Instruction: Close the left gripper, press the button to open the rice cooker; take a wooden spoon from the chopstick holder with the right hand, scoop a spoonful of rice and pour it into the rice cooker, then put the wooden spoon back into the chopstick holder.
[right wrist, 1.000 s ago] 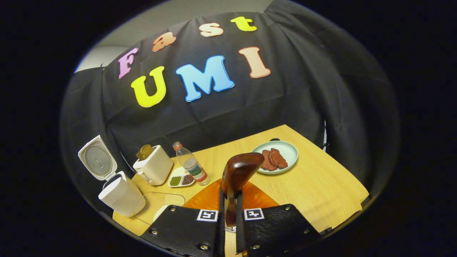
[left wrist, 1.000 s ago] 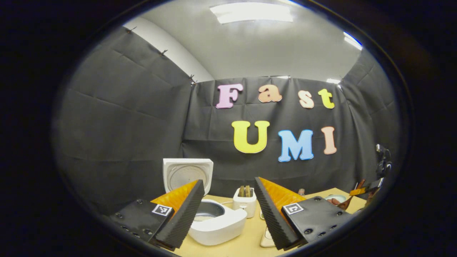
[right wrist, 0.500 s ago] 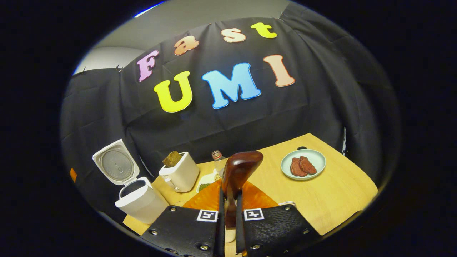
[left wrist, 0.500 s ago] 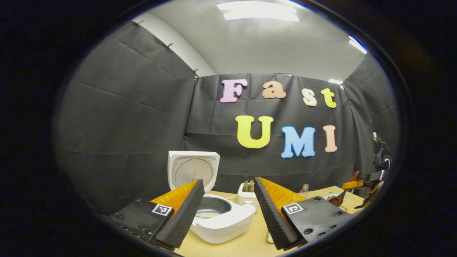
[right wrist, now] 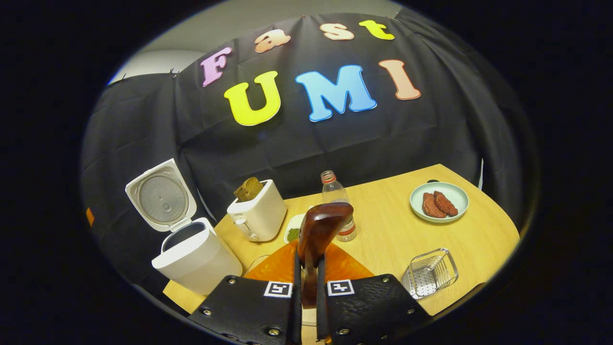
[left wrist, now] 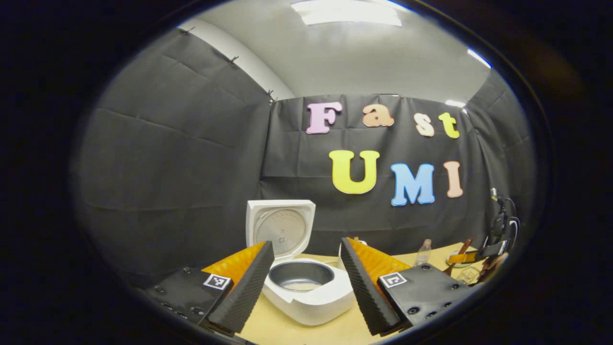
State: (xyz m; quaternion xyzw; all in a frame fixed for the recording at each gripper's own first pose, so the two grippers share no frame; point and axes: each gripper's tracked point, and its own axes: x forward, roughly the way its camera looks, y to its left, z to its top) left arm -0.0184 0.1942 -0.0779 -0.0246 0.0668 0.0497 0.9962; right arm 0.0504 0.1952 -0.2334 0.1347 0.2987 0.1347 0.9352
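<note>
right gripper view: the wooden table [right wrist: 421, 239] is seen from above, with the rice cooker [right wrist: 198, 258] standing at its left edge, lid [right wrist: 162, 196] swung fully up and the pot mouth exposed. a toaster [right wrist: 258, 215] is placed just beside the cooker, a plastic bottle [right wrist: 337, 203] near it, a small dish of beans [right wrist: 293, 233] between them, and a plate of meat [right wrist: 439, 201] well apart at the far right. a clear wire-like holder [right wrist: 429, 273] lies near the front edge; whether it is the chopstick holder cannot be told. the wooden spoon [right wrist: 318, 235] is clamped upright between the closed fingers of the right gripper [right wrist: 307, 306], its bowl raised above the jaws; no rice can be made out on it from this side.

in the left gripper view the left gripper [left wrist: 301, 287] is held with its fingers spread wide and nothing between them, just in front of the open cooker, whose inner pot [left wrist: 300, 276] is seen with a pale layer at the bottom. the right gripper is glimpsed at the far right edge.

the button step is judged done, since the lid is up. the step in hand appears to be the return of the spoon. the next move would call for the spoon to be carried to the holder, lowered in and released there.
</note>
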